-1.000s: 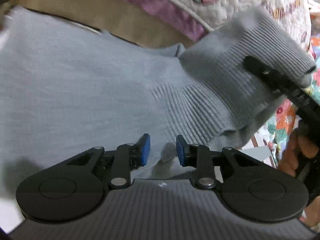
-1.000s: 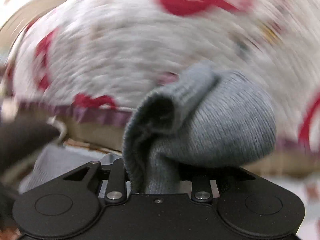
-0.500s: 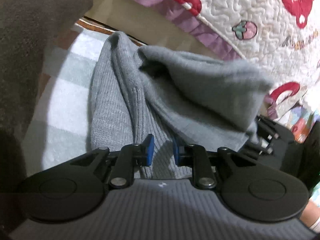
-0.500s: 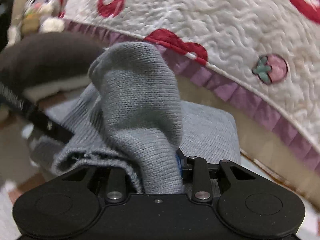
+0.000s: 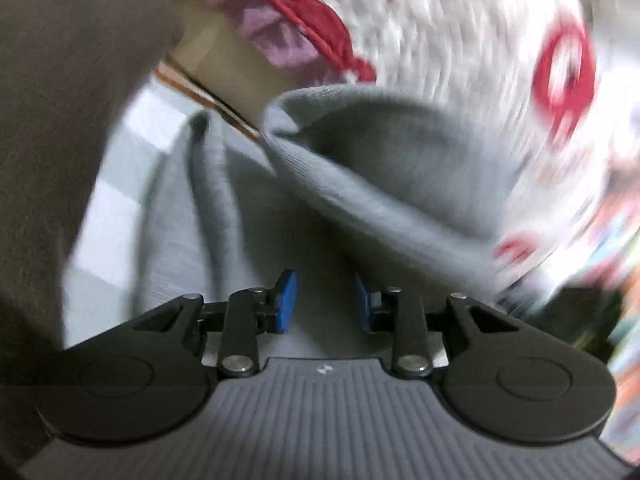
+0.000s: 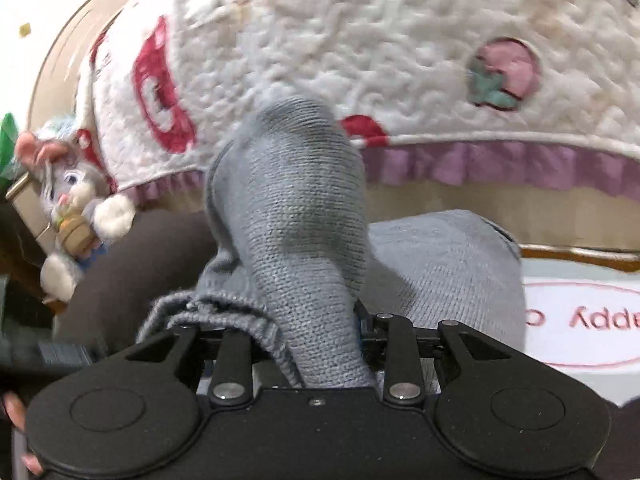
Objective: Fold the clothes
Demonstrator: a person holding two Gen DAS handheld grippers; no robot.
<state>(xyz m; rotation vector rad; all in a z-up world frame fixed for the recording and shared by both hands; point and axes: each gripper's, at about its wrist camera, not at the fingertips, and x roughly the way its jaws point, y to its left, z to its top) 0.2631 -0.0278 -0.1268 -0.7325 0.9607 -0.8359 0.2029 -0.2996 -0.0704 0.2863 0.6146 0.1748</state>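
Note:
A grey knit sweater (image 5: 384, 168) lies bunched on a pale checked mat (image 5: 132, 152), with one fold raised toward the right. My left gripper (image 5: 324, 300) sits low over it. Its jaws are opening; the blue pads (image 5: 286, 300) stand apart with grey knit showing in the gap, and neither pad presses on it. In the right wrist view my right gripper (image 6: 316, 344) is shut on a thick fold of the sweater (image 6: 296, 208). That fold bulges upward out of the jaws, and the rest of the garment spreads flat behind it.
A white quilt (image 6: 400, 40) with red shapes and a purple frill hangs over the bed edge just beyond. A dark brown cloth (image 6: 140, 248) lies at the left beside a plush rabbit (image 6: 72, 200). A white mat with pink lettering (image 6: 580, 320) lies at the right.
My left gripper's pads closed on the knit, then spread apart again, and its view swung and blurred. My right gripper kept its hold and swung, bringing the plush rabbit into sight.

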